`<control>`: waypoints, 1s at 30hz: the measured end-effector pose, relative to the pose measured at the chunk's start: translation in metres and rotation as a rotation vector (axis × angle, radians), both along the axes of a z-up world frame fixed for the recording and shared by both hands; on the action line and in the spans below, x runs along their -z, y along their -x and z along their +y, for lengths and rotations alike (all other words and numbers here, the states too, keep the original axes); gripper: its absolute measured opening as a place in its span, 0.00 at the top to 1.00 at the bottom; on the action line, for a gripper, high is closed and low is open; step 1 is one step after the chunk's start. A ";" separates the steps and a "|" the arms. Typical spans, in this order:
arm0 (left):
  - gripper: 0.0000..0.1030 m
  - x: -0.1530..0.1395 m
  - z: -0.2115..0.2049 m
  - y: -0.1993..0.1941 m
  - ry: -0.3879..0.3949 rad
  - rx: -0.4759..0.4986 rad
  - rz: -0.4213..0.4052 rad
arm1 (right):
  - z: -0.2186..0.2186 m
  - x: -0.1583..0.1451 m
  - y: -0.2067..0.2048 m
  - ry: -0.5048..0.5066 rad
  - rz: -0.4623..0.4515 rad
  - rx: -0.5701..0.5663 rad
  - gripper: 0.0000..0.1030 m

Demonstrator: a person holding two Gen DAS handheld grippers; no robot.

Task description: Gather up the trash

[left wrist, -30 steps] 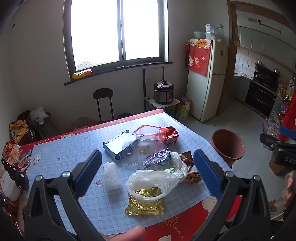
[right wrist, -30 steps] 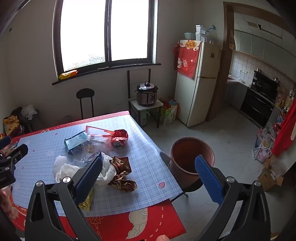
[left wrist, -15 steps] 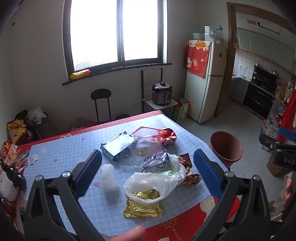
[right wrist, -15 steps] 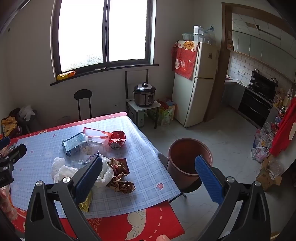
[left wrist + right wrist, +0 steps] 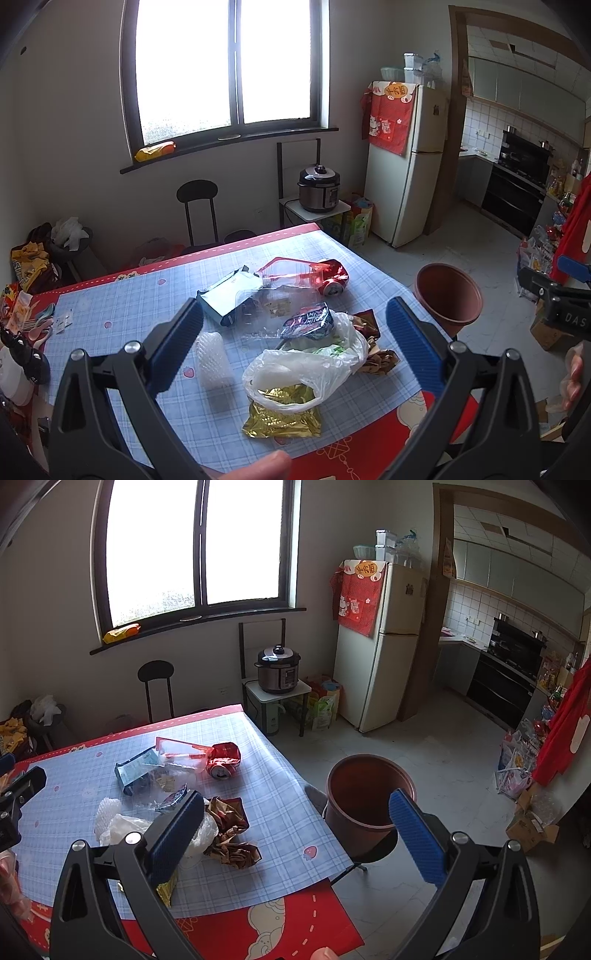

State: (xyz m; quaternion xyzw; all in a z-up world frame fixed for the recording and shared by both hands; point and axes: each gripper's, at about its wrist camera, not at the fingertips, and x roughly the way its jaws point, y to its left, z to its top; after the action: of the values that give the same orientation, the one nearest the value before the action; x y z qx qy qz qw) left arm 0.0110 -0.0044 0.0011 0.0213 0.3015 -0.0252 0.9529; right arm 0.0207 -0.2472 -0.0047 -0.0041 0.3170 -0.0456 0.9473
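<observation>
The left gripper hangs wide open and empty above the trash heap on the tabletop, nearest the white plastic bag just ahead. The right gripper, also open and empty, faces the brown bin off the tabletop's right edge.

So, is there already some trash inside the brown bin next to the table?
No, the brown bin shows only its bare inner wall; the trash lies on the table.

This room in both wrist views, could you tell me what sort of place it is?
Most likely a home dining room beside a kitchen: a fridge, a pressure cooker on a small stand, and a table strewn with wrappers, with a tiled kitchen through the doorway.
</observation>
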 end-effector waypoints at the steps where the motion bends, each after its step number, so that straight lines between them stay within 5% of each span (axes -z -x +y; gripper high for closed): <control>1: 0.05 -0.001 0.000 0.000 0.000 0.000 0.000 | 0.000 0.001 0.000 0.000 0.001 0.002 0.04; 30: 0.05 -0.005 0.001 -0.001 0.002 -0.003 -0.005 | -0.005 -0.002 -0.001 0.004 -0.009 0.019 0.04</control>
State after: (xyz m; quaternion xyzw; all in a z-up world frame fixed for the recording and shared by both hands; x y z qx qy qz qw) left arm 0.0122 -0.0033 0.0064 0.0199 0.2990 -0.0240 0.9537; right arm 0.0221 -0.2519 -0.0026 -0.0028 0.3126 -0.0555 0.9483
